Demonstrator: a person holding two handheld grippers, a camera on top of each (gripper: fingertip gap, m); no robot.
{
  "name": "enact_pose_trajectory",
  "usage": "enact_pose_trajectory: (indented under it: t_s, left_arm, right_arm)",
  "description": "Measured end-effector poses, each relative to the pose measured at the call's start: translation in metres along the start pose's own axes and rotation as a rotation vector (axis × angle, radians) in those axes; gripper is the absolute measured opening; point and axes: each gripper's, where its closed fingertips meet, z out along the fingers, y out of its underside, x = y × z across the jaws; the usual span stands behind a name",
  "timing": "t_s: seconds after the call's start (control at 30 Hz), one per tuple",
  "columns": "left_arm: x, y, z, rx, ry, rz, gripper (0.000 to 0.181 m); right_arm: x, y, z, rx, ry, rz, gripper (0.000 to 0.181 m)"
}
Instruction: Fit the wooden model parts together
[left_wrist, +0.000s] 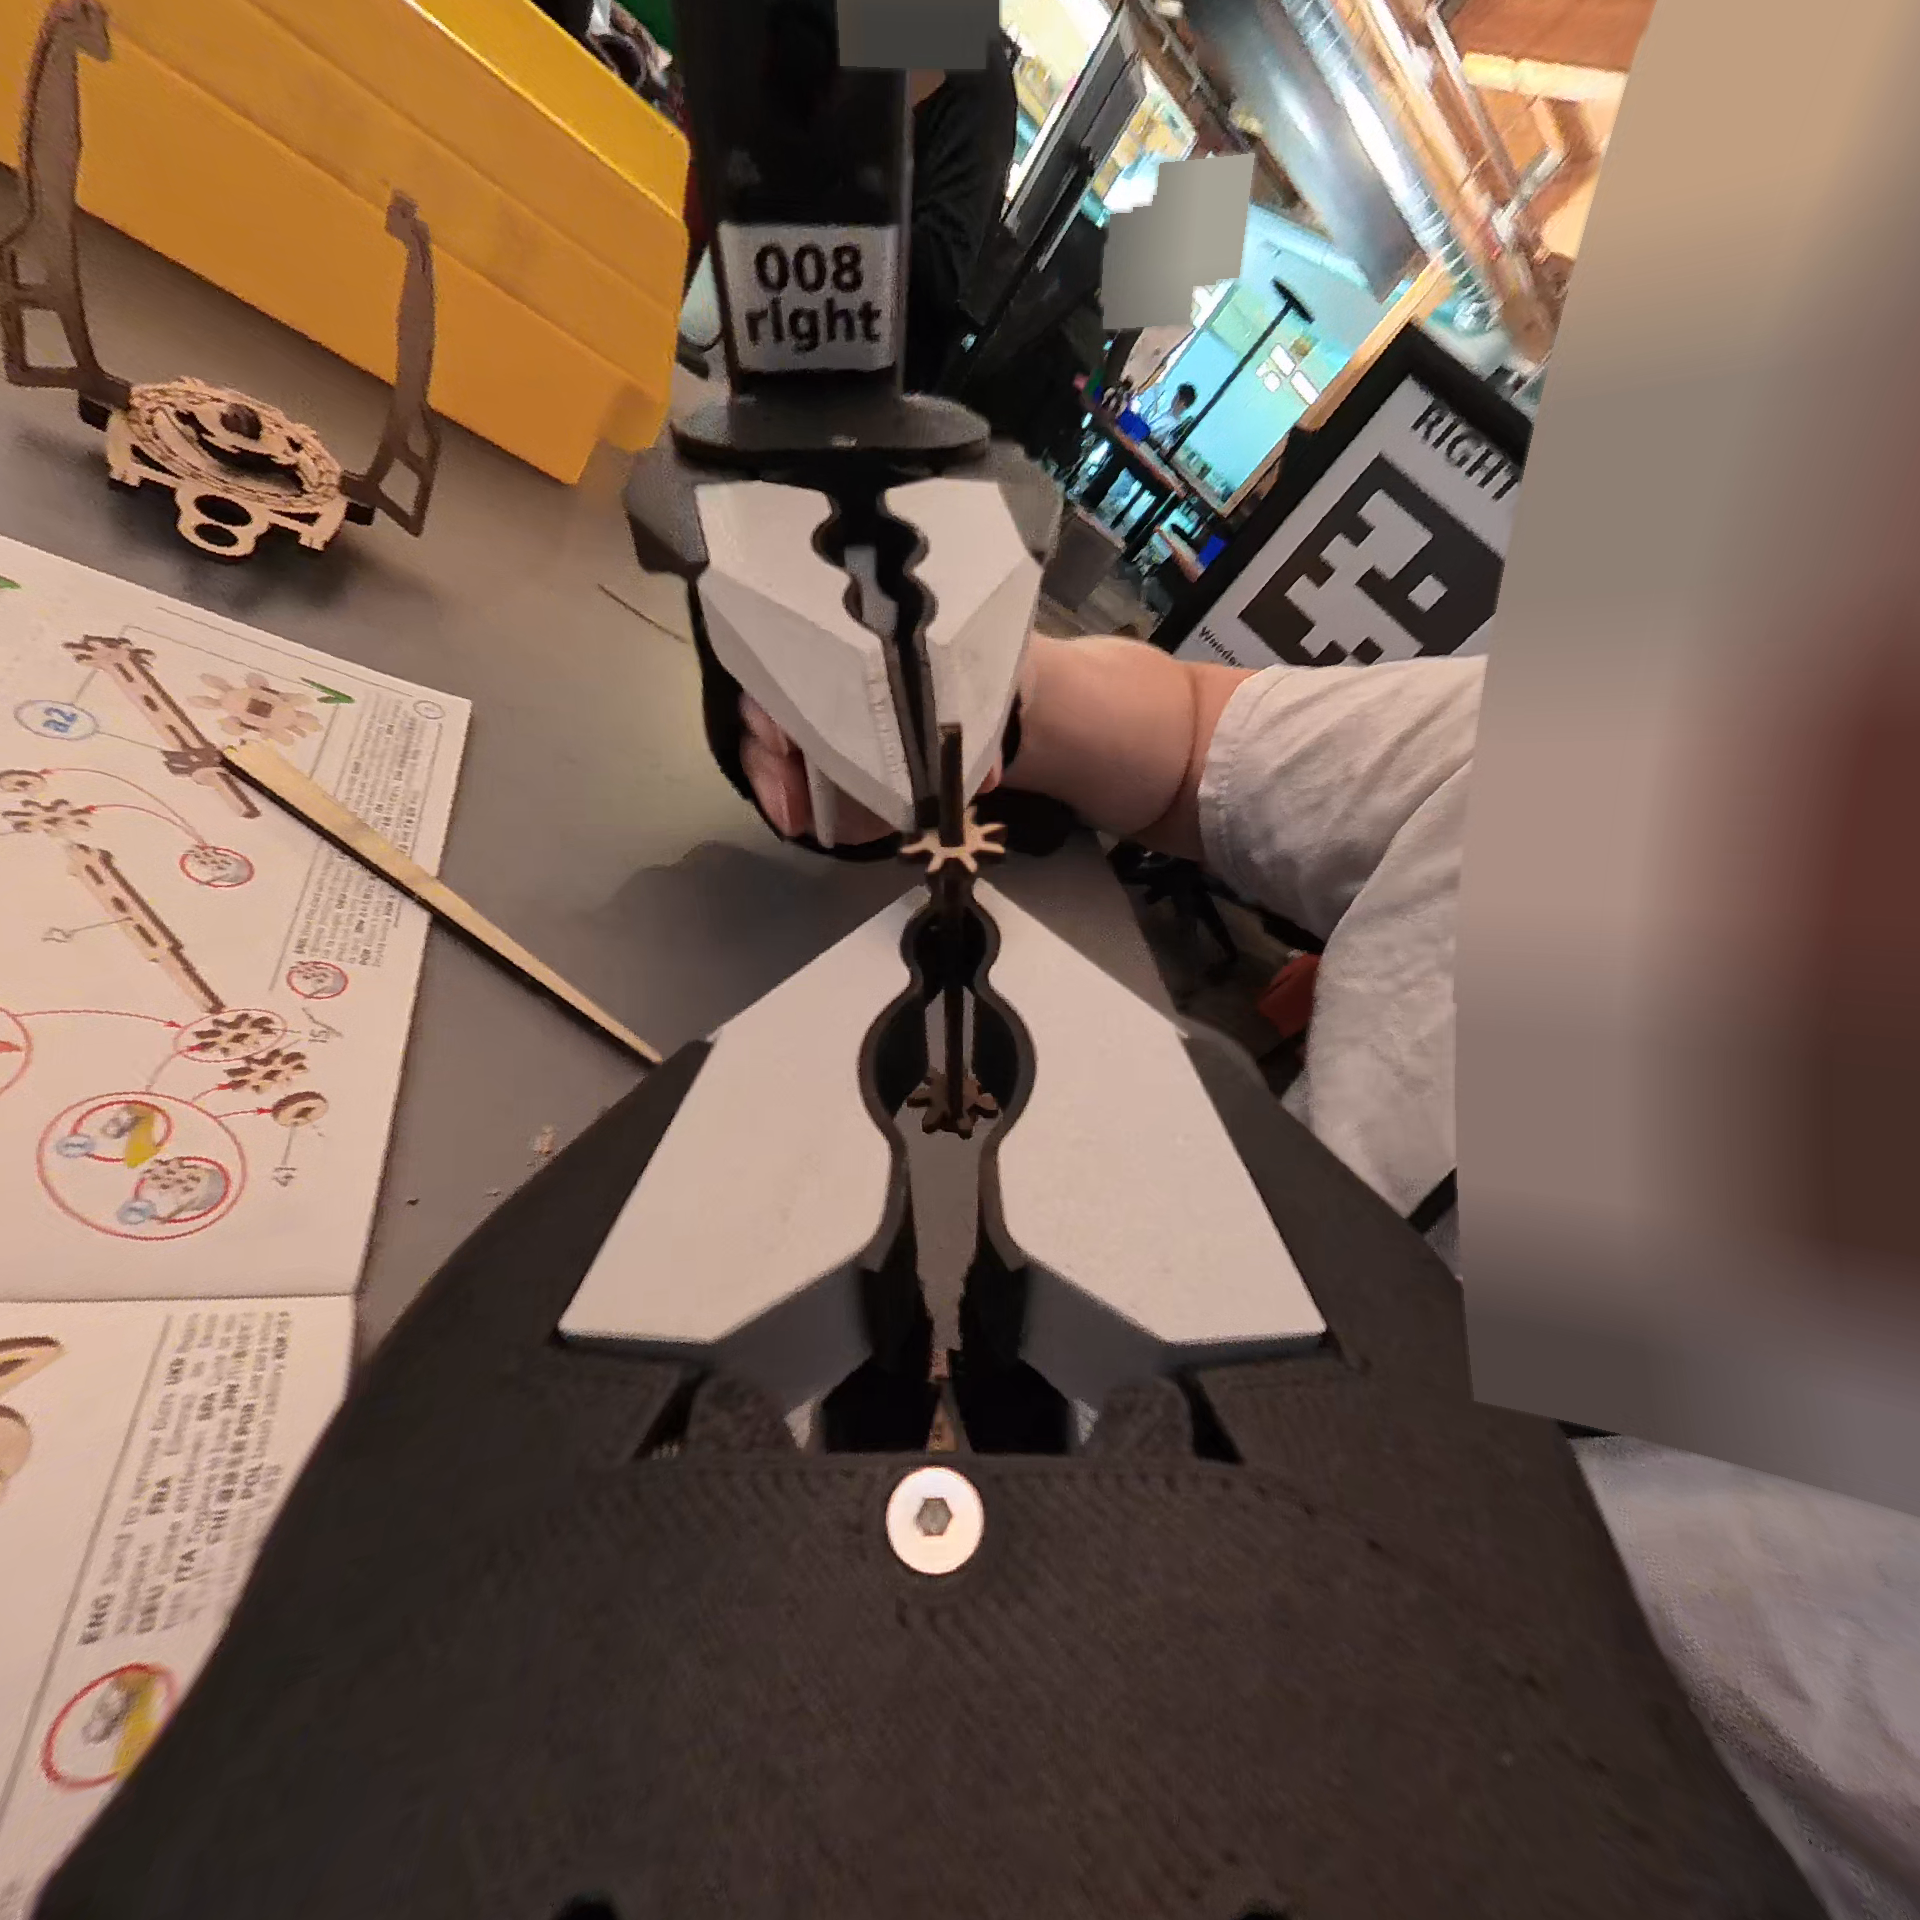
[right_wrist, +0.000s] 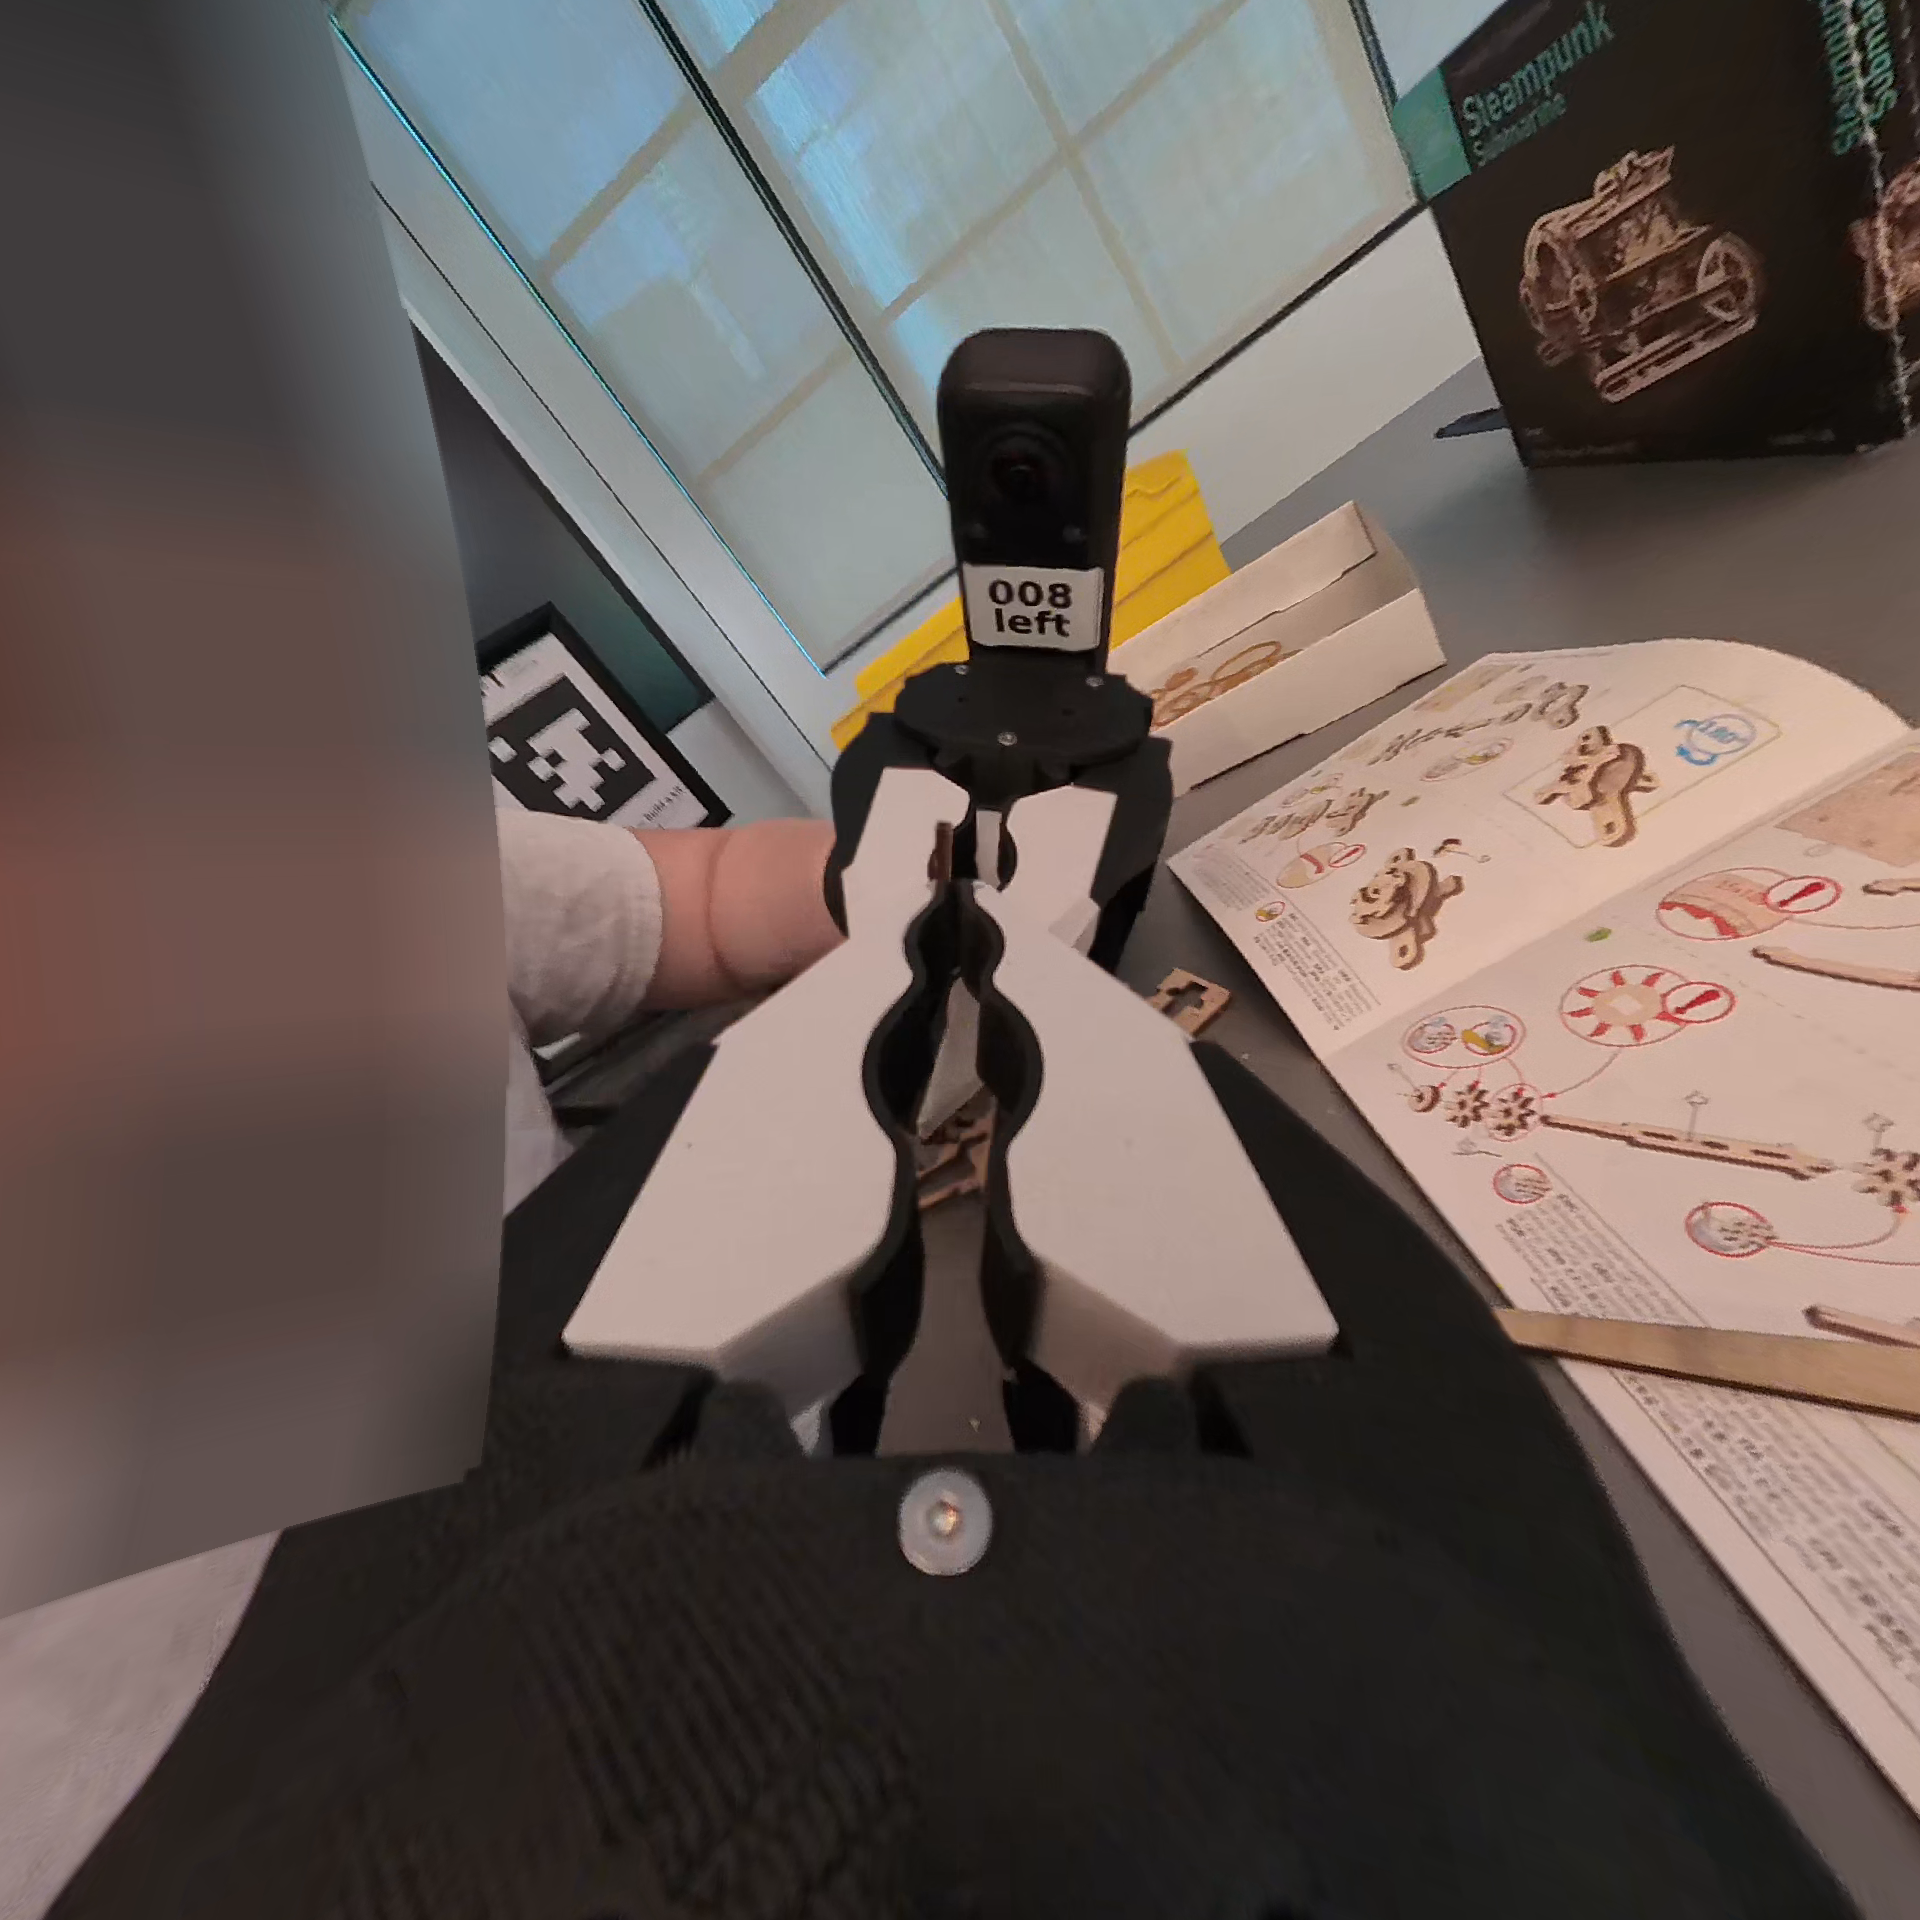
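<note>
Wooden axle (left_wrist: 948, 940) pinched between left hand-held gripper (left_wrist: 951, 914) fingertips.

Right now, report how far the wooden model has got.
Done: a base with two uprights stands by the yellow bin. In hand: left gripper grips a thin axle carrying two gears; right gripper pinches near the upper gear. Left: seating that gear, then mounting the axle.
</note>
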Motion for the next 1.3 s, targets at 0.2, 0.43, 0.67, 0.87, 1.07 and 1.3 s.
enact_pose_trajectory:
  t_s: [0.2,0.43,0.67,0.87,1.07,1.3]
  left_arm:
    - [-0.017,0.006,-0.005,-0.08,-0.189,0.286,0.0]
    - [-0.01,0.001,-0.006,-0.066,-0.233,0.544,0.0]
    - [-0.009,0.007,-0.003,-0.092,-0.239,0.632,0.0]
    - [-0.009,0.01,0.0,-0.102,-0.233,0.653,0.0]
    - [-0.009,0.012,0.001,-0.115,-0.223,0.631,0.0]
    - [-0.009,0.014,0.003,-0.125,-0.215,0.607,0.0]
  right_arm:
    - [-0.008,0.003,0.001,-0.052,0.01,-0.15,0.004]
    - [-0.015,-0.002,-0.005,-0.066,0.058,-0.386,0.001]
    - [-0.02,0.006,-0.001,-0.104,0.044,-0.453,0.005]
    - [-0.018,0.011,0.0,-0.137,0.039,-0.429,0.005]
    - [-0.022,0.013,0.002,-0.141,0.031,-0.465,0.004]
    - [-0.018,0.016,0.004,-0.15,0.053,-0.452,0.0]
